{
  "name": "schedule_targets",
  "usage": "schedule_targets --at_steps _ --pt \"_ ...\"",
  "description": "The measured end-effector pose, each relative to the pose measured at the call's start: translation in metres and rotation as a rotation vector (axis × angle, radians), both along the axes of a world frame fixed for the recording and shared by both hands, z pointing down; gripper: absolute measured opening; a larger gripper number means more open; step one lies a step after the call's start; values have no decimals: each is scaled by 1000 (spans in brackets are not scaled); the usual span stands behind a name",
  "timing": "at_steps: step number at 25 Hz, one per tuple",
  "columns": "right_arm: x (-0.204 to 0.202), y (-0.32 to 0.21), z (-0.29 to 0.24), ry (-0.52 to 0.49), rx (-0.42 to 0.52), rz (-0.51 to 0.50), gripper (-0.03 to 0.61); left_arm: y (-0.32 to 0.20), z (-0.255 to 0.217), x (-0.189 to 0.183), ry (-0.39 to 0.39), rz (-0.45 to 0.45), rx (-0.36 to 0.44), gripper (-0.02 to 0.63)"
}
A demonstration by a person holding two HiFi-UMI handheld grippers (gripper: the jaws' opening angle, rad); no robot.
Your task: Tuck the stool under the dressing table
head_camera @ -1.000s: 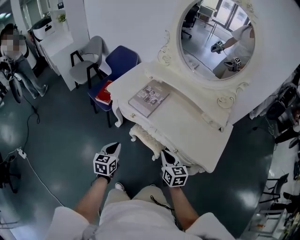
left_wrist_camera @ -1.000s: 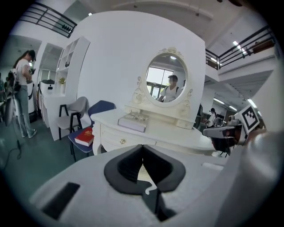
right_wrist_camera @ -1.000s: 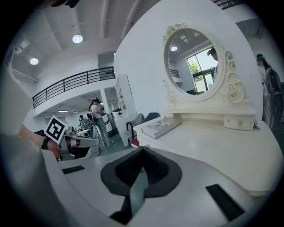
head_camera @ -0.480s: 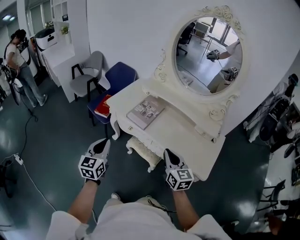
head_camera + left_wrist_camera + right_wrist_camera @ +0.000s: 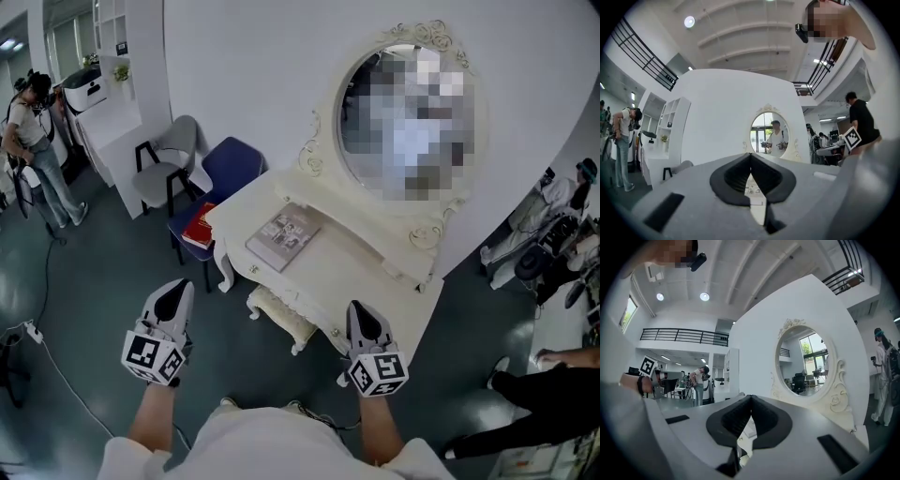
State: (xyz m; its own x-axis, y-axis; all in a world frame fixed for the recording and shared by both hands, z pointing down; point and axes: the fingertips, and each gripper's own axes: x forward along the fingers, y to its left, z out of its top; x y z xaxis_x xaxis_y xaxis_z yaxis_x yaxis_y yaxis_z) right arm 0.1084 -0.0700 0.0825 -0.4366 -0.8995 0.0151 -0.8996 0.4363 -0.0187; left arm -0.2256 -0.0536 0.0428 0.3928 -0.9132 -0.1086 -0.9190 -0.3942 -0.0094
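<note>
In the head view, your left gripper [image 5: 174, 292] and right gripper [image 5: 362, 312] hang in the air on your side of the dressing table [image 5: 361, 258]. Neither touches anything. The cream stool [image 5: 277, 311] sits under the table's front edge, between its curved legs, with part of the seat showing towards you. A book [image 5: 283, 236] lies flat on the tabletop below the oval mirror [image 5: 319, 141]. To the left of the table, a blue chair [image 5: 231, 164] stands just beside it with a red book [image 5: 199, 226] on its seat, and a grey chair [image 5: 174, 156] is next to that. A cable [image 5: 58, 330] trails over the dark floor on your left. One person [image 5: 30, 141] stands far off at the left, and another person's leg [image 5: 544, 398] reaches in at the lower right.

In the left gripper view, your left gripper's [image 5: 751, 156] jaws are clenched together, with nothing between them. Beyond them the mirror [image 5: 769, 137] hangs on a white wall, and a white shelf unit [image 5: 666, 131] stands to its left.

In the right gripper view, your right gripper's [image 5: 751, 397] jaws are likewise pressed together and empty. The mirror's carved frame [image 5: 839, 380] is close on the right.
</note>
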Motion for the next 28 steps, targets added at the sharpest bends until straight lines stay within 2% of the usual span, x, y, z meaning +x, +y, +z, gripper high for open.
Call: schedule_targets --at_steps 5,10,12,17,20,28 --pt "24 12 -24 13 67 59 2 14 -28 -10 3 -34 69 15" --pt "52 26 -47 31 118 136 2 22 -44 -15 -47 -63 129 15" --pt "61 31 -49 31 122 161 2 28 -42 -16 -45 -79 133 15" --pt "69 33 -49 27 114 192 2 32 -28 -20 20 -114 99 15" --pt "69 30 -52 52 114 192 2 24 -27 -10 23 -94 91 15" --pt "46 17 -54 27 110 136 2 32 -37 -2 37 -84 106 15"
